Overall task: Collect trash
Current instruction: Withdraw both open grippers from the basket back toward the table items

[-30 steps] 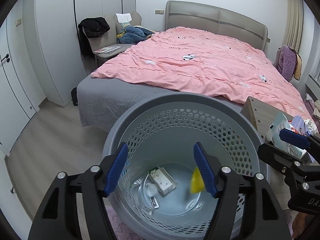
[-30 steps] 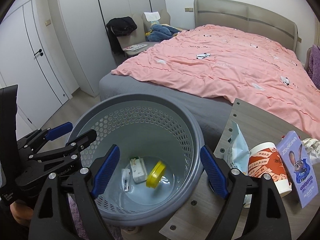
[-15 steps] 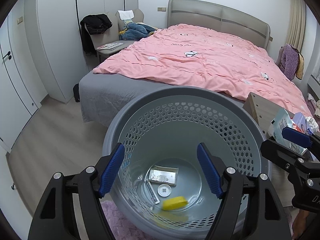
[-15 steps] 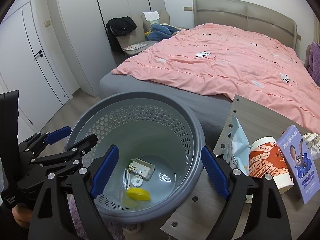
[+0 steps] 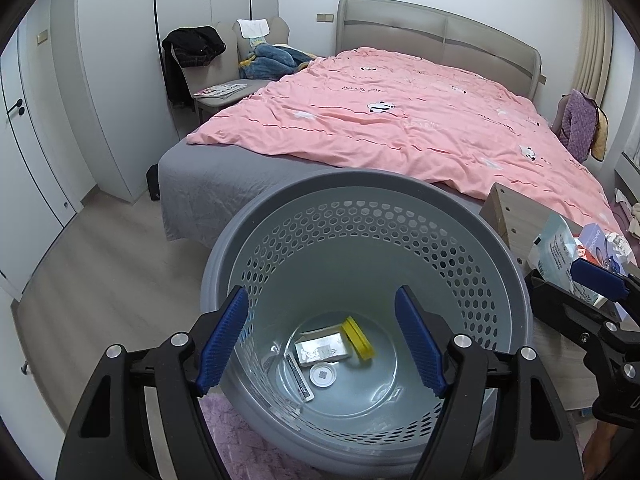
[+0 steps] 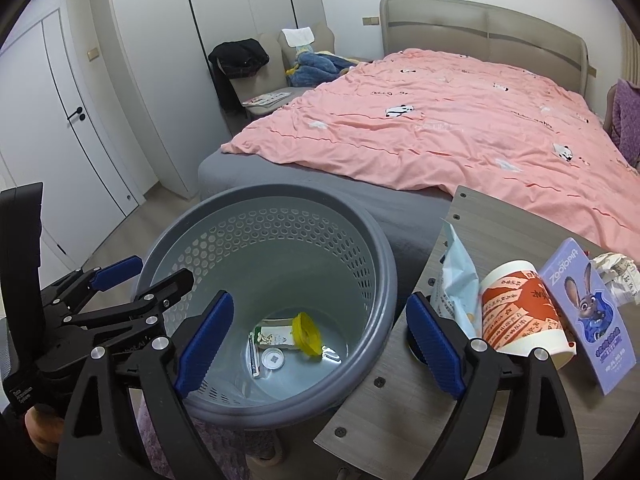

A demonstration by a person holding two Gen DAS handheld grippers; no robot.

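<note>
A grey perforated trash basket [image 5: 500, 256] [image 6: 384, 264] stands beside a wooden table [image 6: 400, 412]. In its bottom lie a yellow lid [image 5: 359, 338] [image 6: 307, 330], a small carton [image 5: 324, 349] [image 6: 276, 334], a white round cap [image 5: 323, 375] and a thin strip. My left gripper [image 5: 322, 344] is open and empty above the basket's near rim; it also shows in the right wrist view [image 6: 138, 280]. My right gripper [image 6: 320, 348] is open and empty over the basket's right rim. On the table lie a pale blue bag [image 6: 456, 280], an orange paper cup [image 6: 520, 316], a purple Zootopia box [image 6: 588, 312] and crumpled paper [image 6: 616, 272].
A bed with a pink duvet [image 5: 400, 120] fills the space behind the basket. A chair with clothes [image 5: 224, 64] and wardrobe doors [image 5: 112, 80] stand at the back left. Wood floor [image 5: 100, 272] lies left of the basket, a purple rug [image 5: 240, 440] under it.
The yellow lid has fallen from beside my left gripper's right finger to the basket bottom, bounced, and come to rest against the carton. Both grippers have stayed open.
</note>
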